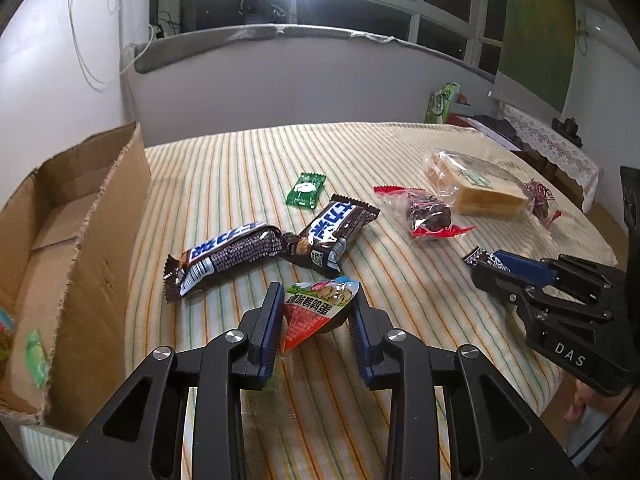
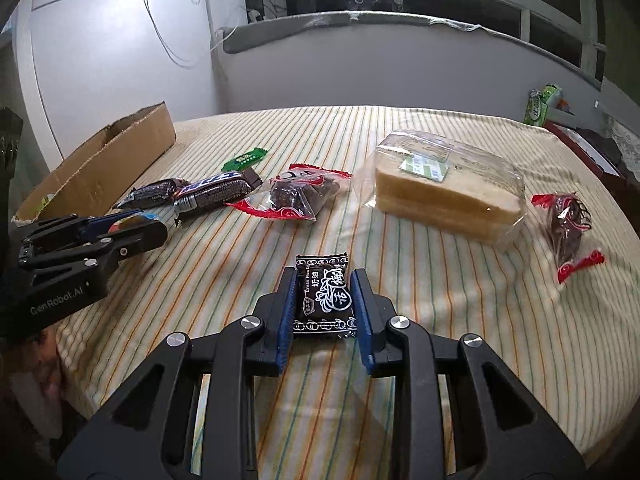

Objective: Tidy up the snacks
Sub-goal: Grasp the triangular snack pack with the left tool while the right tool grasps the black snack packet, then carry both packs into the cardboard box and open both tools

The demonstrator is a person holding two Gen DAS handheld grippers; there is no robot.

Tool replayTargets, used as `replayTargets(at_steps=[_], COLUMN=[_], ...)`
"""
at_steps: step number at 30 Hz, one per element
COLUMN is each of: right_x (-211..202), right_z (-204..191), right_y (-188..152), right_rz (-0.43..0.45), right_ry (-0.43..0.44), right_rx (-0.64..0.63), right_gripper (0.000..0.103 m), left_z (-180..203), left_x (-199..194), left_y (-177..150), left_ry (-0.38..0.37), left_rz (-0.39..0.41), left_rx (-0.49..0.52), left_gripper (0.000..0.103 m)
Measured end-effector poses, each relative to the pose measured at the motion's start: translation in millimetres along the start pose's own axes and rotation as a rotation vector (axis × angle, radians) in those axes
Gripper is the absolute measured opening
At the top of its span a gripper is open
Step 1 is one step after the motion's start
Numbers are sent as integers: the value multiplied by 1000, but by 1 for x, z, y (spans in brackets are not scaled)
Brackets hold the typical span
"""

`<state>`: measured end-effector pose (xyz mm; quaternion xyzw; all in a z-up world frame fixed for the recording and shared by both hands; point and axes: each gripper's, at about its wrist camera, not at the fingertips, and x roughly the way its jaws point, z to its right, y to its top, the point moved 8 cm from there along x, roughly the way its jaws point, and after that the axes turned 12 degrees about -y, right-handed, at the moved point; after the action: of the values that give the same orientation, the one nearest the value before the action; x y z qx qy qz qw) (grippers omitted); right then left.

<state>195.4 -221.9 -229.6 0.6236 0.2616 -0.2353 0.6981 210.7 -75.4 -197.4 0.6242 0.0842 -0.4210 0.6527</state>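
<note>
My left gripper [image 1: 316, 300] is shut on a small red and white quail-egg packet [image 1: 316, 310], held low over the striped tablecloth [image 1: 240, 168]. My right gripper [image 2: 323, 280] is shut on a black cream-puff packet [image 2: 323, 298] that rests on the cloth. Two brown chocolate bars [image 1: 228, 254] [image 1: 336, 230] lie just beyond the left gripper. A green candy [image 1: 306, 190] lies further back. The cardboard box [image 1: 80, 208] stands open at the left with some green packets inside. The right gripper also shows in the left wrist view [image 1: 486, 266].
A red-ended dark snack pack [image 2: 298, 194], a bagged sliced loaf [image 2: 444, 190] and another red-ended pack [image 2: 568, 228] lie on the right half of the table. The table edge [image 2: 624, 240] falls off at the right. A windowsill and wall stand behind.
</note>
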Motion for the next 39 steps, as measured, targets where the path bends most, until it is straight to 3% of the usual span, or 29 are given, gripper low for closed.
replayTargets(at_steps=[7,17,23,28,39], right_x=[-28,-168,-220,-227,-184], right_z=[0,-8,-18,-16,-14], right_y=[4,45,52,49,46], right_rz=[58,281,358,360,296], right_ry=[1,-50,-56,-49,-24], right_rx=[44,7,-15,-12,0], right_gripper=[28,28,28,28,28], left_z=[9,35,53,61,67], left_x=[-29,-132,-190,-205,-165], left_y=[7,25,30,30,28], left_ry=[21,14,12,18,10], left_rz=[52,217,312,339,278], left_rx=[11,46,76,93,103], left_gripper=[30,30,30,30,30])
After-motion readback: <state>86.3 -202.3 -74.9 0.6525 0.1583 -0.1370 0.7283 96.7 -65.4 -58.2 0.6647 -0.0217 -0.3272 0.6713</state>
